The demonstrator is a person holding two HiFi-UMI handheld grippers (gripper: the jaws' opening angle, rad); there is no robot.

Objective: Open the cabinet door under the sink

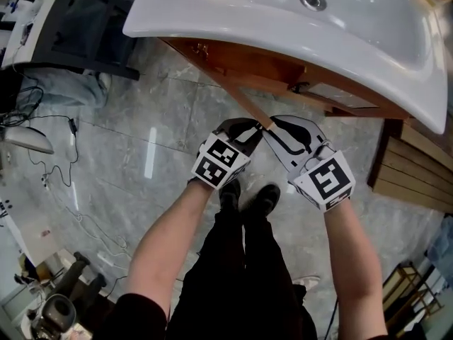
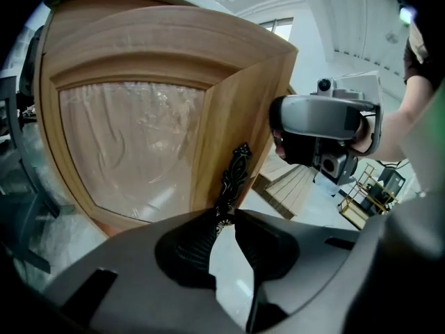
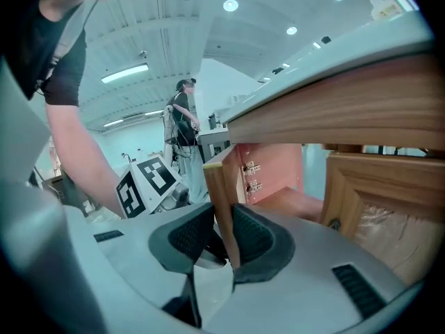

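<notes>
The wooden cabinet door (image 1: 241,98) under the white sink (image 1: 233,20) stands swung out, seen edge-on in the head view. Its frosted panel (image 2: 132,138) and black ornate handle (image 2: 235,172) fill the left gripper view. My left gripper (image 2: 224,221) pinches the handle's lower end between its fingertips. From the other side, my right gripper (image 3: 224,239) has its pads pressed on the door's free edge (image 3: 221,193). Both grippers (image 1: 253,134) (image 1: 272,127) meet at the door's outer end. The cabinet's inside and hinges (image 3: 249,176) show behind the door.
A second, closed cabinet door (image 3: 375,207) is to the right. Wooden slats (image 1: 414,168) lean at the right of the cabinet. Cables (image 1: 56,183) lie on the marble floor at the left. My feet (image 1: 248,193) stand just below the grippers. A person (image 3: 184,110) stands far behind.
</notes>
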